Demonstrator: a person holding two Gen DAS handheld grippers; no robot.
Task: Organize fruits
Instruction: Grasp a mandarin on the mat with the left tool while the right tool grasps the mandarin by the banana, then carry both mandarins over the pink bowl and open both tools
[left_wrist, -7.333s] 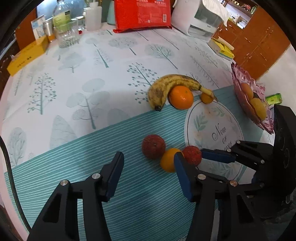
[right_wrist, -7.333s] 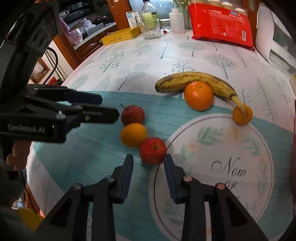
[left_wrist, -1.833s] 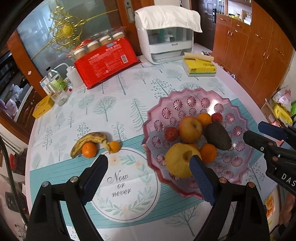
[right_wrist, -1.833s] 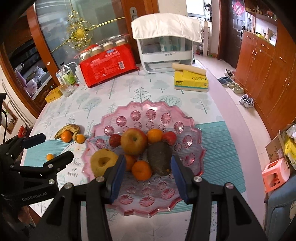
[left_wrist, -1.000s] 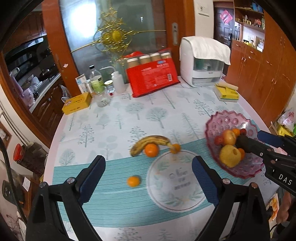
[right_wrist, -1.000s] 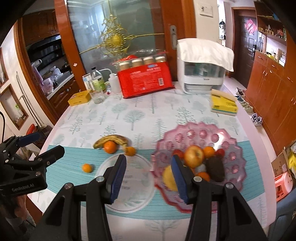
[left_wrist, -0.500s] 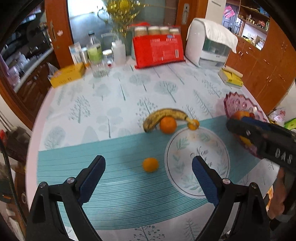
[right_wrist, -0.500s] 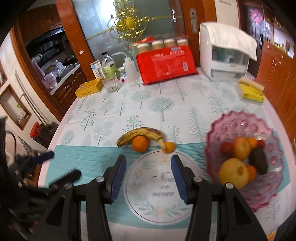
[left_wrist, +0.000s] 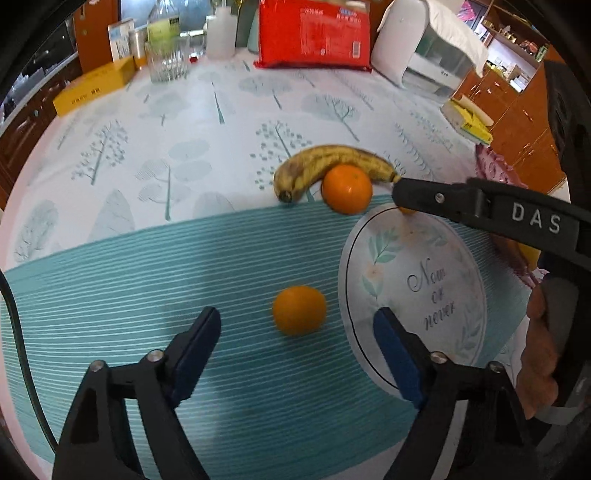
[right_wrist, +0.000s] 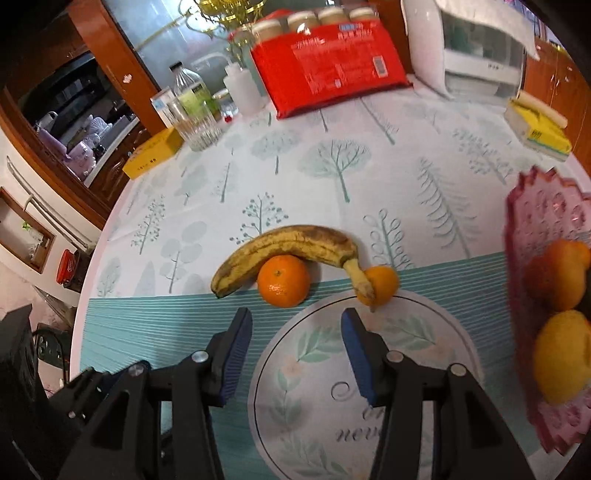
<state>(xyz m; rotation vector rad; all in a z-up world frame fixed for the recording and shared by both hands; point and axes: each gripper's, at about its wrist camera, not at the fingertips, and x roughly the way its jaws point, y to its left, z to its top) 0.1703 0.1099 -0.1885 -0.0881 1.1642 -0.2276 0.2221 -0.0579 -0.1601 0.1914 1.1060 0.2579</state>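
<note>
On the teal striped band of the worktop (left_wrist: 110, 280), just ahead of my left gripper (left_wrist: 295, 339), the small round loose orange (left_wrist: 299, 309) is sitting alone, apart from the other fruit. My left gripper's jaws are standing wide on either side of it, having just been closing a little, and its blue pads (left_wrist: 195, 343) are not touching it; nothing is between them yet. I am judging this orange firm and light, with a smooth skin that could roll or squirt out, so I am planning to take it across its widest middle, pads level on both flanks, squeezing gently.

Further back, a larger orange (right_wrist: 283, 280) is lying against the inner curve of a spotted, overripe yellow banana (right_wrist: 288, 245), and a small orange fruit (right_wrist: 382, 284) is touching the banana's stem end. The banana looks soft and easily bruised; I would be holding it mid-body with little force.

My right gripper (right_wrist: 295, 354) is hovering before the larger orange, jaws moderately apart and empty.

At the right edge, the pink scalloped plastic fruit tray (right_wrist: 543, 206) is already carrying several fruits, so I am reckoning these four remain. Boxes, bottles and a red packet are standing at the far side.
</note>
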